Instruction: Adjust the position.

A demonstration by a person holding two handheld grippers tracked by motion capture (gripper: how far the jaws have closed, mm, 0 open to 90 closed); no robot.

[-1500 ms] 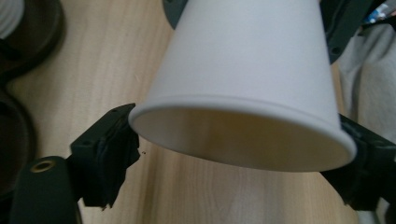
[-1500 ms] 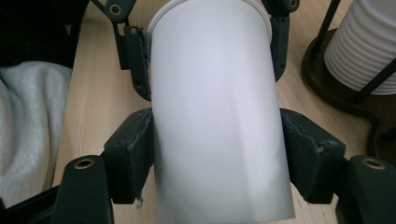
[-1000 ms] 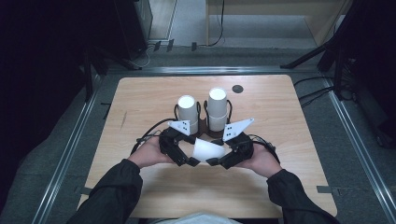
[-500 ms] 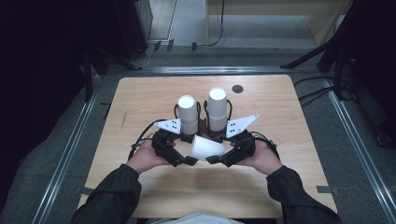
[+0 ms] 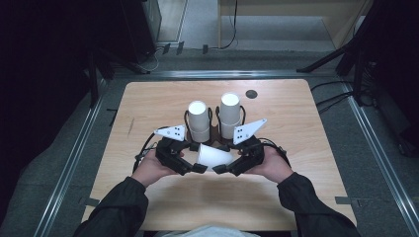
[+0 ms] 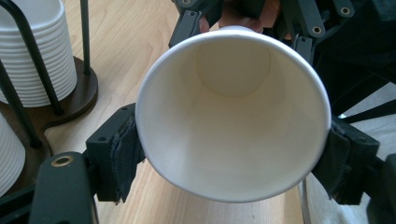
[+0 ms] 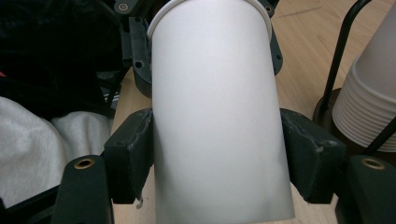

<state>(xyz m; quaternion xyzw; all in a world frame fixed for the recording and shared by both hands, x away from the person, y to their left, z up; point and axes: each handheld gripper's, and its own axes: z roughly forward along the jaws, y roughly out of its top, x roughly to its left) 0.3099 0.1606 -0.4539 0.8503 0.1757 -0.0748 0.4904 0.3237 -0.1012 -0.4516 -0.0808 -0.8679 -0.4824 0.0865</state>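
Paper cup (image 5: 213,157) lying sideways near table's (image 5: 316,197) front edge, right gripper (image 5: 223,169) clamped on its body, left gripper (image 5: 196,169) jaws just closing, pads at its rim, forearms angled inward.

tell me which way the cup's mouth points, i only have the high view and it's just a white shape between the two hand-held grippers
Observer: The paper cup lies sideways with its open mouth toward the left hand-held gripper. That gripper's camera looks straight in to the bottom, and the cup is empty.
Operator: is the left one actually on it
Observer: Its jaws have just been closing with the cup between them, and its pads meet the rim, one on each side.
Operator: and the right
Observer: The right hand-held gripper clamps the cup's outer wall toward the base end, with a pad pressed on each side.
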